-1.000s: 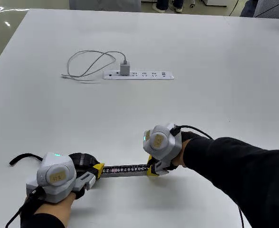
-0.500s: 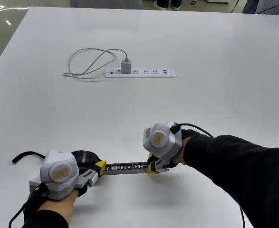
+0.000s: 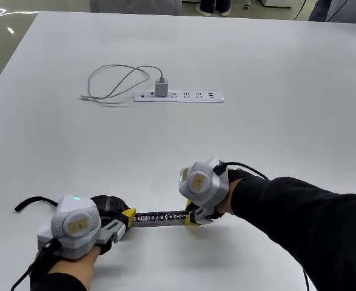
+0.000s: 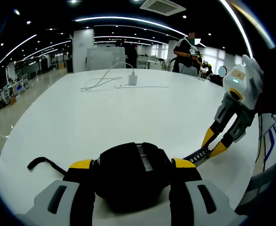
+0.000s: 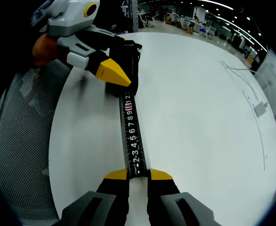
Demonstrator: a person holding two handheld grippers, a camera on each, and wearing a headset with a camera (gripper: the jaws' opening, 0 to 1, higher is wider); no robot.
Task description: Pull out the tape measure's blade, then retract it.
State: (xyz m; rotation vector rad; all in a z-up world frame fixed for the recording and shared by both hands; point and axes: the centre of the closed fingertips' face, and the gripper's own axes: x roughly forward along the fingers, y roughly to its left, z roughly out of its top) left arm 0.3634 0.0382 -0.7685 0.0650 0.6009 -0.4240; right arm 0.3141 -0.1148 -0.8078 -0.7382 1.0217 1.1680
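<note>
The black tape measure case [image 4: 133, 175] rests on the white table, and my left gripper [image 4: 133, 164] is shut on it with a yellow-tipped jaw on each side. In the head view the case [image 3: 107, 204] sits at the lower left with the left gripper [image 3: 122, 214] around it. A short length of the blade [image 3: 161, 216] runs right from the case to my right gripper [image 3: 191, 219]. In the right gripper view the numbered blade [image 5: 131, 136] lies flat on the table, and the right gripper [image 5: 138, 175] is shut on its end.
A white power strip [image 3: 179, 96] with a grey charger [image 3: 161, 88] and a looped cable [image 3: 114, 82] lies further back on the table [image 3: 275, 91]. A black strap [image 3: 29, 201] trails left of the case. People stand beyond the table's far edge.
My right gripper has drifted slightly left toward the case, so a little less blade shows between the grippers. The left gripper still holds the case in place. The head camera has shifted a bit.
</note>
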